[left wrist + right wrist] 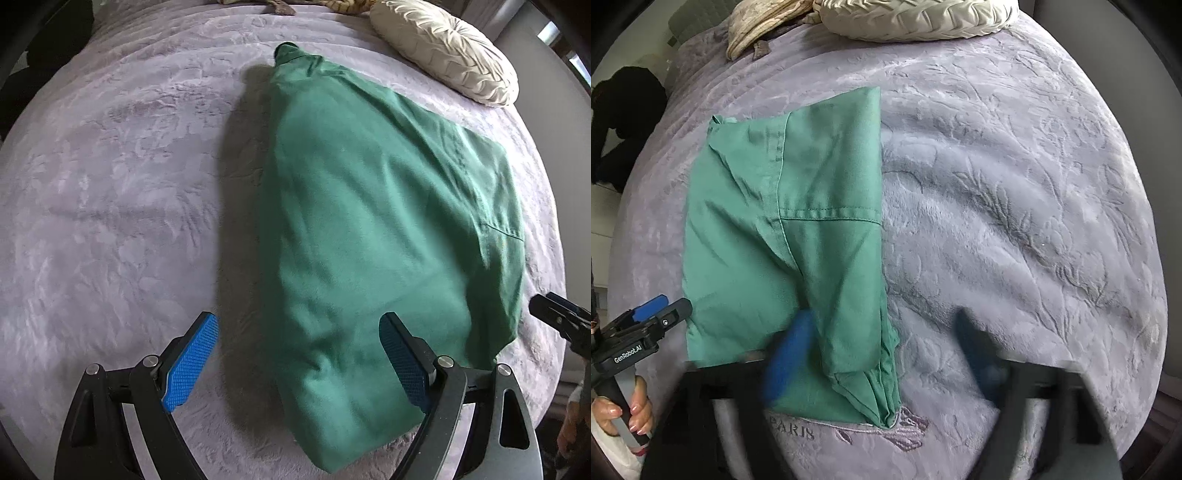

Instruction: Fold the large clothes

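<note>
A green garment [369, 221] lies folded lengthwise on a lilac embossed bedspread [110, 184]. In the right wrist view the garment [783, 240] shows a seam and a bunched lower corner. My left gripper [299, 354] is open and empty, its blue pads straddling the garment's near end just above it. My right gripper [882, 354] is open and empty, blurred by motion, over the garment's near right corner. The left gripper also shows at the left edge of the right wrist view [653, 314], and the right gripper's tip at the right edge of the left wrist view [554, 310].
A cream pleated cushion [443, 51] lies at the head of the bed, also in the right wrist view [916, 18]. A striped cushion [757, 26] lies beside it. The bedspread [1015, 221] stretches to the right of the garment.
</note>
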